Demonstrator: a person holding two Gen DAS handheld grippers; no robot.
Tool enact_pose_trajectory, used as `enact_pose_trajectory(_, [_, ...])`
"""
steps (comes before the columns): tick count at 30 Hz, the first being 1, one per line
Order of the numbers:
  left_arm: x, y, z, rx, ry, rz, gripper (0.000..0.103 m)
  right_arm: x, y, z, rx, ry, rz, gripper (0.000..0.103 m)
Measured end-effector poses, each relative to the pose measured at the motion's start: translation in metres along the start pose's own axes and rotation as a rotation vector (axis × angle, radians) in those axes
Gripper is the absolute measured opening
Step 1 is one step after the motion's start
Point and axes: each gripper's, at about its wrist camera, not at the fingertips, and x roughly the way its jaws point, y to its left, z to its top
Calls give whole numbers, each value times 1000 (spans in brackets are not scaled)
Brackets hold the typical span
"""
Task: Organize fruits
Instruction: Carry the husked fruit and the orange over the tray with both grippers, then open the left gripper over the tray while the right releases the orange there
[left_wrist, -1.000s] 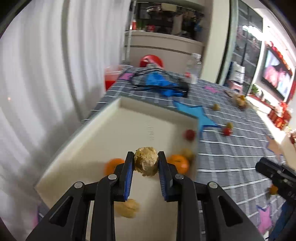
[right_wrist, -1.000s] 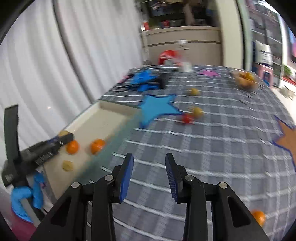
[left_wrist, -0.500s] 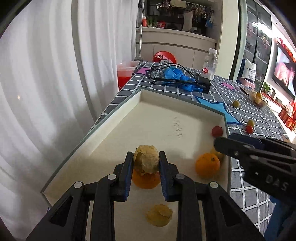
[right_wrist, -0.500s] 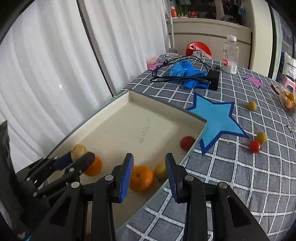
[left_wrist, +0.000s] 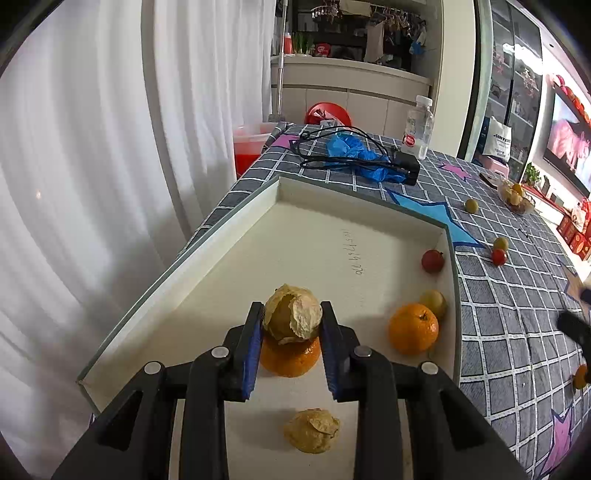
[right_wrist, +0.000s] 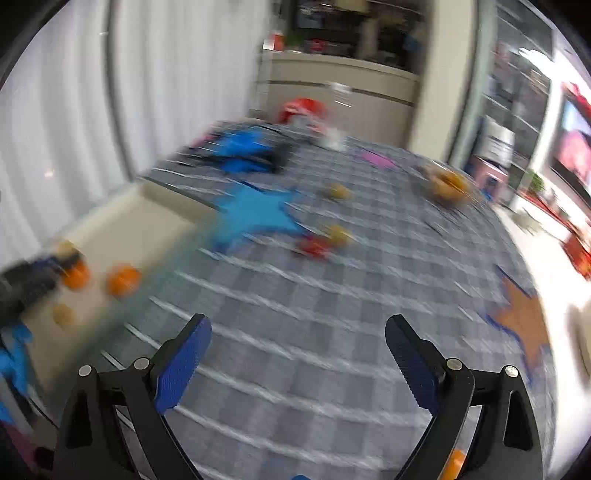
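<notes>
Meanwhile the right gripper (right_wrist: 298, 360) has swung away from the shallow cream tray (left_wrist: 177, 280) and spread its fingers over the grey checked table (right_wrist: 332, 295), likely for loose fruit, while the left gripper (left_wrist: 291, 325) still pinches a papery-husked tan fruit (left_wrist: 292, 312) above the tray.

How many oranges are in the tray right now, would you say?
2: one orange sits beneath the left claw, partly hidden by its husked fruit; the other orange sits near the tray's right wall.
</notes>
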Motion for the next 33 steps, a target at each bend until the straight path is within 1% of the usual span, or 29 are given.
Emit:
enact_pose_trajectory(2, [0, -1, 0, 1, -3, 3, 32, -4, -35, -27, 66, 31, -42, 96])
enact_pose_trajectory(5, [0, -2, 0, 7, -8, 13, 32, -6, -71, -57, 166, 71, -40, 96])
enact_pose_trajectory(7, [1, -3, 0, 7, -9, 22, 33, -7, -79, -69, 189, 70, -31, 96])
enact_pose_trajectory(10, [0, -4, 0, 2, -5, 30, 34, -8, -77, -71, 171, 47, -45, 95])
enact_pose_trajectory(12, [0, -6, 1, 3, -3, 32, 34, -3, -73, -72, 162, 47, -59, 77])
enact_pose_trajectory(13, [-1, -6, 1, 4, -3, 33, 35, 2, -74, -72, 172, 67, -74, 60])
enact_pose_trajectory(14, [-2, -7, 0, 5, -3, 33, 35, 3, -78, -78, 191, 85, -67, 53])
enact_pose_trajectory(15, [-3, -7, 0, 6, -4, 33, 35, -1, -81, -81, 204, 58, -66, 52])
enact_pose_trajectory(16, [-2, -7, 0, 8, -4, 33, 36, -1, -82, -84, 210, 60, -75, 45])
enact_pose_trajectory(17, [-2, -7, -1, 9, -4, 36, 36, -4, -84, -87, 214, 49, -76, 35])
enact_pose_trajectory(19, [0, -7, -1, 8, -1, 42, 37, -8, -86, -92, 224, 32, -73, 35])
enact_pose_trajectory(21, [1, -7, 0, -1, 1, 38, 37, -12, -90, -95, 251, 15, -37, 35])
enact_pose_trajectory(23, [0, -7, 0, -3, -1, 32, 37, -14, -93, -91, 279, 6, 3, 35])
enact_pose_trajectory(26, [-2, -8, 0, 5, -4, 33, 37, -17, -88, -76, 279, -4, 55, 35])
enact_pose_trajectory(30, [-2, -6, -1, 5, 0, 30, 37, -13, -62, -49, 238, -11, 131, 35])
enact_pose_trajectory(33, [-3, -5, -2, 1, 5, 26, 37, -7, -27, -23, 182, -14, 215, 35])
